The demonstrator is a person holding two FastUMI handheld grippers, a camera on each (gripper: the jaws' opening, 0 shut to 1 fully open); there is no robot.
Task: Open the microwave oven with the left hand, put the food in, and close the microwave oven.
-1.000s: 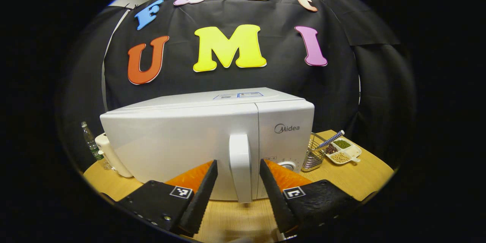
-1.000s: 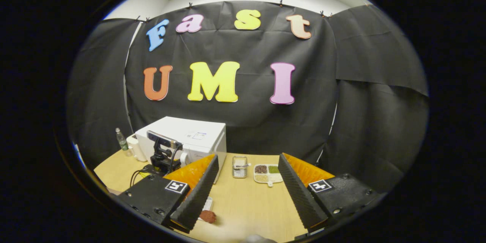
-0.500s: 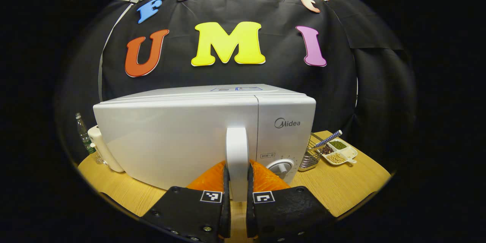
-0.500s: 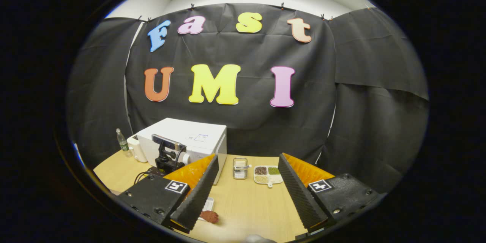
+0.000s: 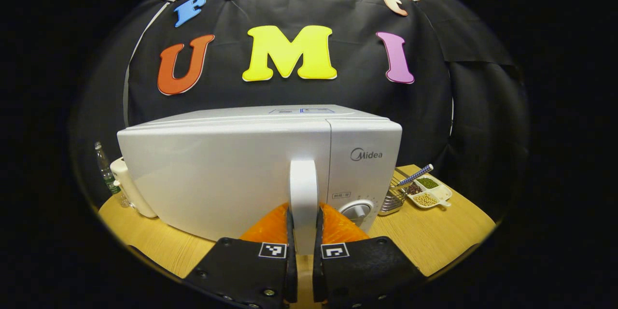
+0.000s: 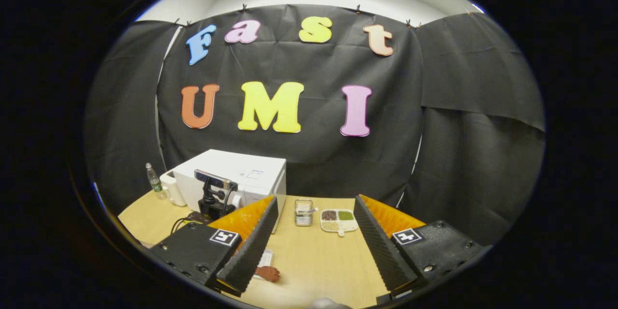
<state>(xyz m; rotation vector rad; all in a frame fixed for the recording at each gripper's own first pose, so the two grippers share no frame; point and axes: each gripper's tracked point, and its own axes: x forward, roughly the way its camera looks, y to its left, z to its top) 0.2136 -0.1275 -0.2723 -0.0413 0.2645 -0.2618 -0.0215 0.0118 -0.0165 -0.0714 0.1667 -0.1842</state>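
Note:
A white microwave [image 5: 231,174] stands on the wooden table [image 5: 434,236], its door against the body as far as I can tell. My left gripper [image 5: 303,224] is shut on the door's vertical handle [image 5: 303,188], one finger on each side. In the right gripper view the microwave [image 6: 246,174] sits at the far left, with the left gripper's body [image 6: 212,198] in front of it. My right gripper [image 6: 316,199] hangs open over the table, holding nothing. The food [image 6: 268,273], a reddish-brown piece on a small white plate, lies by its left finger, partly hidden.
A wire basket [image 5: 393,198] and a divided dish of beans [image 5: 428,190] stand right of the microwave, and they appear as the basket [image 6: 303,212] and dish [image 6: 339,219] ahead of my right gripper. A bottle [image 5: 107,174] and a white jug [image 5: 130,188] stand left.
One second ago my left gripper stood open on either side of the handle; it has since shut on it and moved slightly closer. The right gripper has barely moved.

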